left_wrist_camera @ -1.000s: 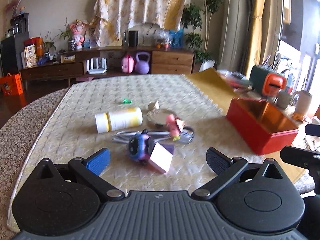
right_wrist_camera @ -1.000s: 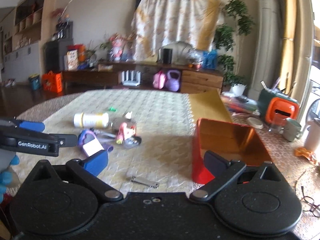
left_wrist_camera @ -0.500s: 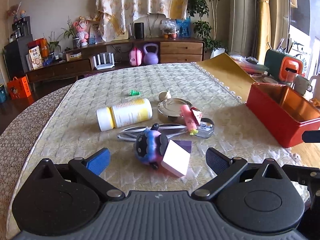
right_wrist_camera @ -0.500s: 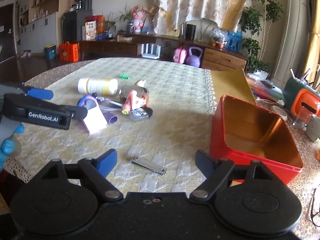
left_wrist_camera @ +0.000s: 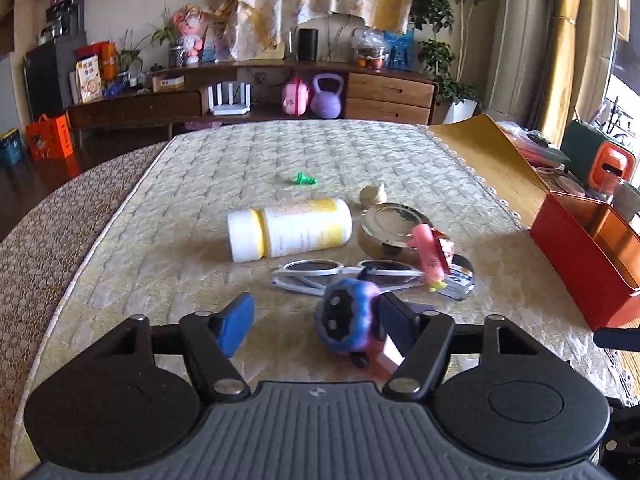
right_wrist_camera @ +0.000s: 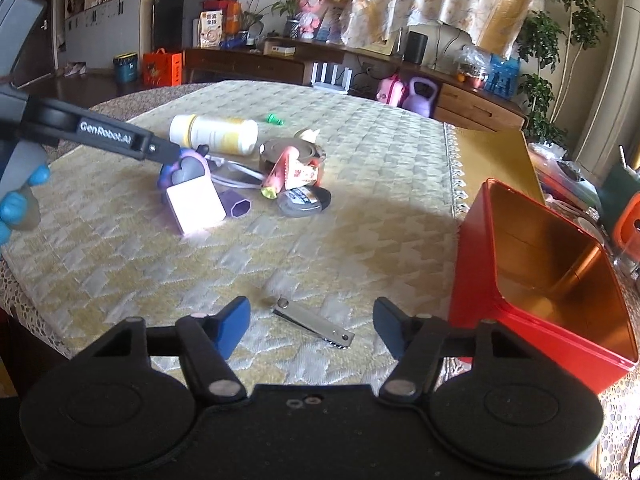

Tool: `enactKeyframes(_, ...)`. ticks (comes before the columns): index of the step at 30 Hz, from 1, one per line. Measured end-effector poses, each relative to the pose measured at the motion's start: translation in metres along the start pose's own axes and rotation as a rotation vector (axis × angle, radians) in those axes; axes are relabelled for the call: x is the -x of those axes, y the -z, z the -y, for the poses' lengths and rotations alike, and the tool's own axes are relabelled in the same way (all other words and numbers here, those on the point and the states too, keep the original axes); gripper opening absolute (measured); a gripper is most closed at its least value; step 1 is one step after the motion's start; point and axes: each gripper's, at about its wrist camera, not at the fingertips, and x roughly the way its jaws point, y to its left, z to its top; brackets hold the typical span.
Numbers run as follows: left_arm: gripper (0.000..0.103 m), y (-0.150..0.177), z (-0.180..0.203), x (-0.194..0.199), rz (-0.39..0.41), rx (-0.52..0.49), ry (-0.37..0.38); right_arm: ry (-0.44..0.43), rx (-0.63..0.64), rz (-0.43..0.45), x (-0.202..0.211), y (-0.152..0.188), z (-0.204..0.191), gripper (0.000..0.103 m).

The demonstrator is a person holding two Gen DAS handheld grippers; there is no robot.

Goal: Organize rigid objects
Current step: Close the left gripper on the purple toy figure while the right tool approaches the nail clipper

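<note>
A cluster lies on the cream quilted table: a white-and-yellow bottle [left_wrist_camera: 290,228], white sunglasses [left_wrist_camera: 344,274], a round metal tin [left_wrist_camera: 394,222], a pink tube [left_wrist_camera: 428,252] and a blue-purple toy [left_wrist_camera: 348,320] beside a pink-white block [right_wrist_camera: 196,204]. My left gripper [left_wrist_camera: 316,320] is open, its jaws on either side of the toy. My right gripper [right_wrist_camera: 312,322] is open, just above a metal nail clipper [right_wrist_camera: 314,322]. An open red box [right_wrist_camera: 548,276] stands at the right.
A small green piece [left_wrist_camera: 303,178] and a beige lump [left_wrist_camera: 372,193] lie farther back. A purple hexagonal piece [right_wrist_camera: 236,205] and a dark round disc [right_wrist_camera: 304,202] lie by the cluster. Cups and an orange-green container [left_wrist_camera: 600,160] stand beyond the red box.
My left gripper has moved forward and down so the toy sits between its fingers. My right gripper has moved forward over the nail clipper. Both stay open.
</note>
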Motion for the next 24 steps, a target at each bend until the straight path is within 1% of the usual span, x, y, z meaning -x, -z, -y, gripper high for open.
enactKeyframes(3,0.065,0.001,-0.005,-0.006,-0.016,0.002,0.001,-0.009,0.007,-0.022,-0.007,0.0,0.003,0.058)
enactKeyframes(6,0.065,0.002,-0.006,-0.008,-0.015,-0.003,0.025,-0.012,0.008,-0.037,-0.013,0.0,0.005,0.055)
enactKeyframes(9,0.065,0.001,-0.004,-0.011,-0.01,-0.018,0.042,-0.02,0.008,-0.047,-0.017,0.001,0.005,0.054)
enactKeyframes(13,0.065,-0.002,-0.001,-0.018,-0.02,-0.02,0.085,-0.026,0.018,-0.062,-0.022,0.003,0.004,0.052)
enactKeyframes(17,0.065,-0.003,0.003,-0.026,-0.038,-0.014,0.126,-0.045,-0.016,-0.068,-0.026,0.002,0.009,0.052)
enactKeyframes(20,0.065,-0.003,0.005,-0.033,-0.066,-0.003,0.16,-0.082,-0.045,-0.078,-0.03,0.001,0.014,0.05)
enactKeyframes(22,0.065,-0.003,0.005,-0.037,-0.079,0.007,0.179,-0.105,-0.048,-0.079,-0.03,0.0,0.016,0.045)
enactKeyframes(24,0.065,-0.002,0.007,-0.038,-0.08,0.005,0.184,-0.117,-0.027,-0.078,-0.029,0.001,0.014,0.036)
